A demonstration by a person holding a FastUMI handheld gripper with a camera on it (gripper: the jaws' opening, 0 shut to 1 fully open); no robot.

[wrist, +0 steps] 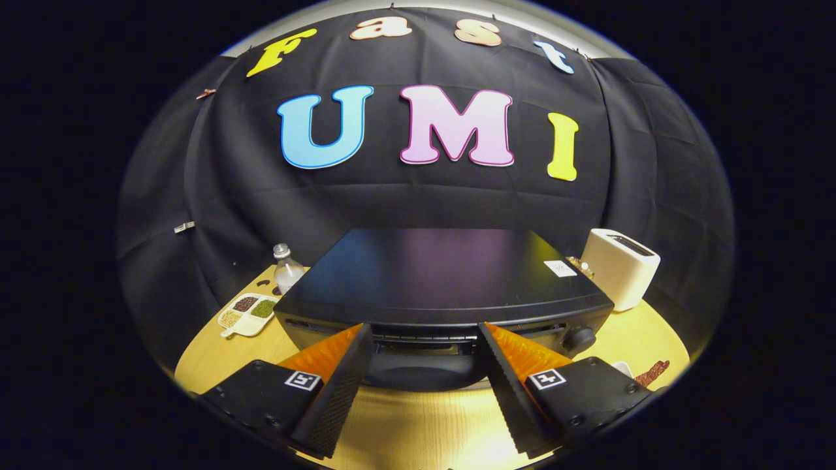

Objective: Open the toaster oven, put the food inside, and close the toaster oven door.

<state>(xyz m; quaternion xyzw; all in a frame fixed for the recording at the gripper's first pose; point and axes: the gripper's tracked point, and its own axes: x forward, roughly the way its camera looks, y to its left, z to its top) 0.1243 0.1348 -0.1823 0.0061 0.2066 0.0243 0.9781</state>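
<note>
A black toaster oven (444, 274) stands on the wooden table just ahead of me, seen from above and in front. Its door (424, 372) looks closed, and the top edge of its front lies between my fingertips. A round knob (578, 338) sits on the right of the oven front. My gripper (424, 326) is open, its fingers spread on either side of the door's upper part and pressing on nothing. Right of the right finger lies a brown strip of food (652, 373) on a white plate (622, 368), mostly hidden by that finger.
A white slot toaster (620, 267) stands beside the oven's right rear. Left of the oven are a clear plastic bottle (286, 267) and a white divided dish (247, 314) of grains. Bare wooden table (418, 424) lies below my fingers.
</note>
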